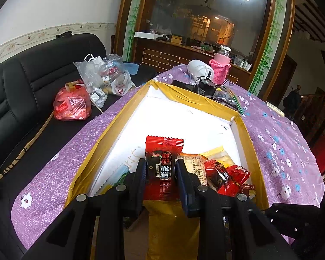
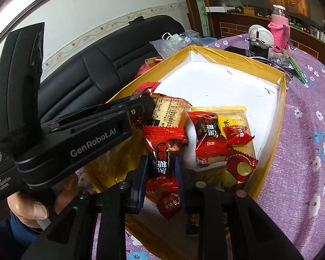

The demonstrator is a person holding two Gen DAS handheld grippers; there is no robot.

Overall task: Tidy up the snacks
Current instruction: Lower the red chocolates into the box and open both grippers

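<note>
A shallow box (image 1: 184, 91) with a yellow taped rim and a white floor lies on the table. My left gripper (image 1: 160, 162) is shut on a red and black candy packet (image 1: 163, 149), held upright over the box's near end. In the right wrist view, my right gripper (image 2: 161, 159) is shut on a similar red and black packet (image 2: 162, 143) above the box (image 2: 227, 58). The left gripper (image 2: 144, 104) reaches in from the left there, its red packet (image 2: 146, 87) sticking up. Loose in the box are an orange cracker packet (image 2: 169, 110), a yellow packet (image 2: 234, 117) and several red candies (image 2: 208, 134).
A purple floral cloth (image 1: 281, 143) covers the table. Behind the box stand a pink-sleeved bottle (image 1: 220, 67), a white round object (image 1: 197, 67) and a black device (image 1: 205, 86). Plastic bags (image 1: 73, 104) lie on a black sofa (image 1: 21, 82) to the left. A hand (image 2: 32, 208) holds the left gripper.
</note>
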